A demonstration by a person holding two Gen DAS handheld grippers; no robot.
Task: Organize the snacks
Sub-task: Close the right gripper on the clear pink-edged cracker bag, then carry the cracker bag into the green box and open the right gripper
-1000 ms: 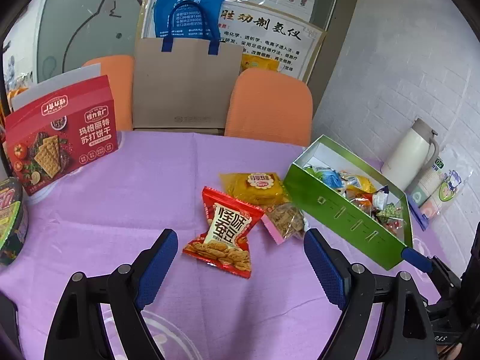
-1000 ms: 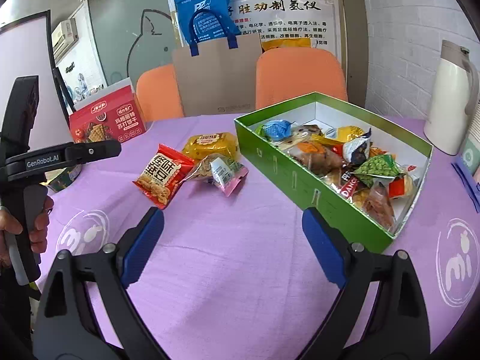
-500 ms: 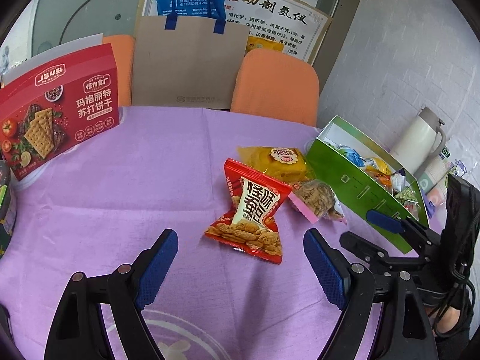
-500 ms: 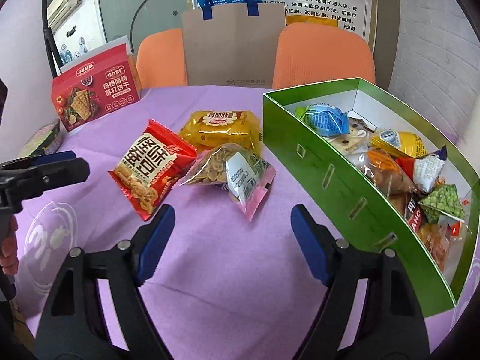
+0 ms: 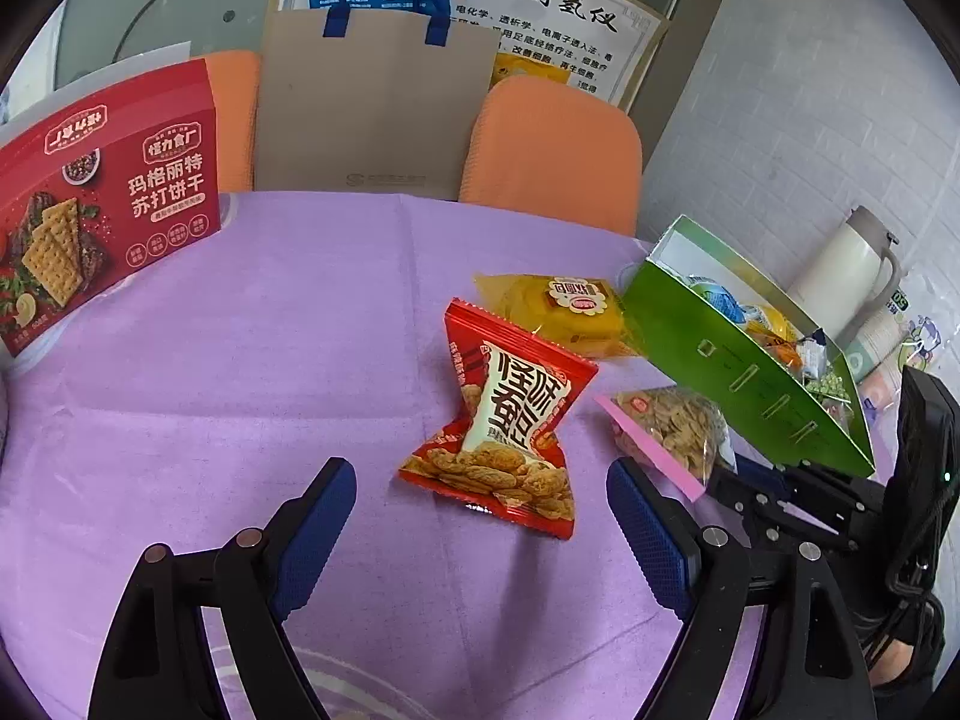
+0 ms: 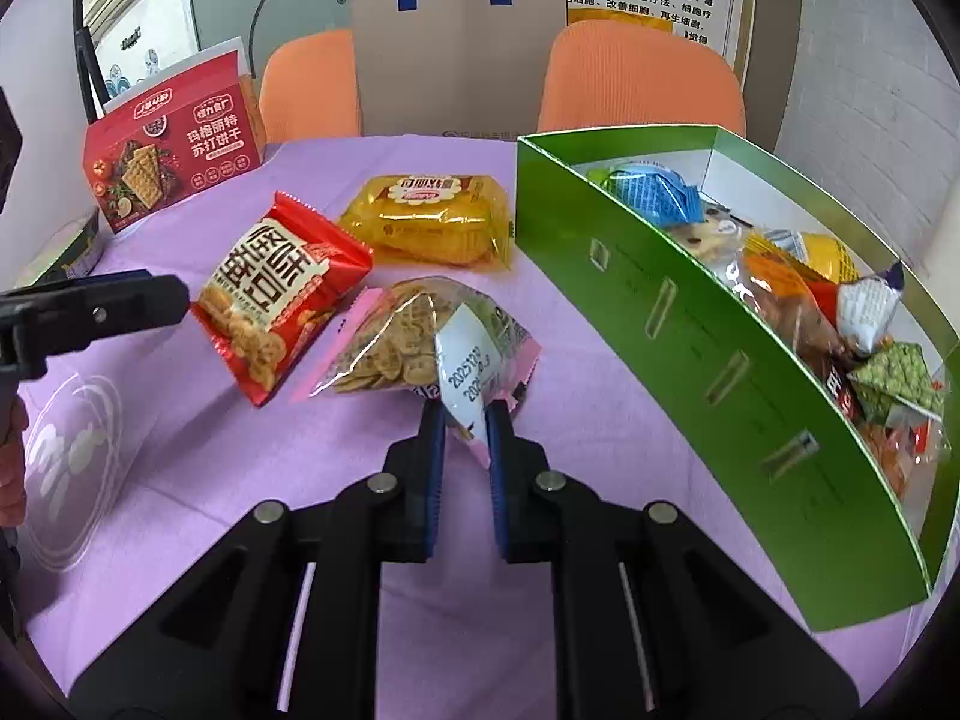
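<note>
My right gripper [image 6: 465,429] is shut on the near corner of a pink-edged clear snack bag [image 6: 414,342] lying on the purple tablecloth; the same bag [image 5: 672,432] shows in the left wrist view. Left of it lies a red snack pack [image 6: 279,294], and behind it a yellow pack [image 6: 432,222]. My left gripper [image 5: 480,516] stands open just short of the red snack pack [image 5: 510,420], its fingers wide on either side. The green box [image 6: 690,324] on the right holds several wrapped snacks. The green box [image 5: 738,372] sits right of the yellow pack [image 5: 564,312].
A red cracker box [image 5: 102,204] stands at the back left. Two orange chairs [image 5: 552,150] and a paper bag [image 5: 372,108] line the far edge. A white thermos [image 5: 852,264] stands beyond the green box. The left gripper's finger [image 6: 102,306] reaches in at the left of the right wrist view.
My right gripper has moved forward and shut on the pink-edged bag's corner. My left gripper has come closer to the red pack and stayed open.
</note>
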